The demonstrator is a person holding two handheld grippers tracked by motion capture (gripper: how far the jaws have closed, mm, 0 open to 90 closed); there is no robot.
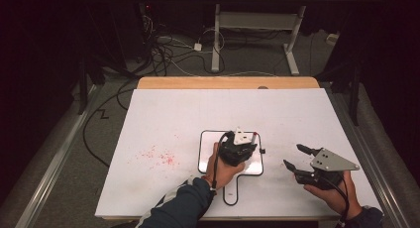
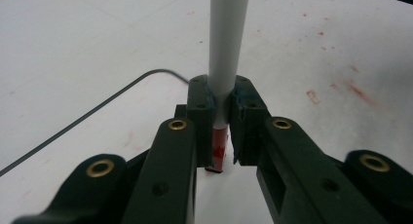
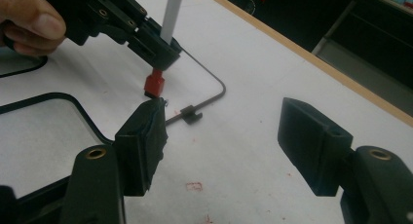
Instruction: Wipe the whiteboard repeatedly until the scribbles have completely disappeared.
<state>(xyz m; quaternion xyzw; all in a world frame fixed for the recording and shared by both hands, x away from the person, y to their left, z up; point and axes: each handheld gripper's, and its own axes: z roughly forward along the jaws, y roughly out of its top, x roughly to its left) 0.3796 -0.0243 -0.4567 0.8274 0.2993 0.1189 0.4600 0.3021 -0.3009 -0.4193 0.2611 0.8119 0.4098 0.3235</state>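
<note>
White and red-capped, a marker (image 2: 225, 63) is clamped between the closed jaws of the left gripper (image 1: 239, 149), its red end held just above the small whiteboard (image 1: 207, 161). Beside it, the right gripper (image 1: 297, 157) is held with jaws wide apart, gripping nothing.

Bare table (image 1: 163, 119) far and left, small whiteboard (image 1: 207, 161) mid-table under left tool (image 1: 246, 144), right side open.
</note>
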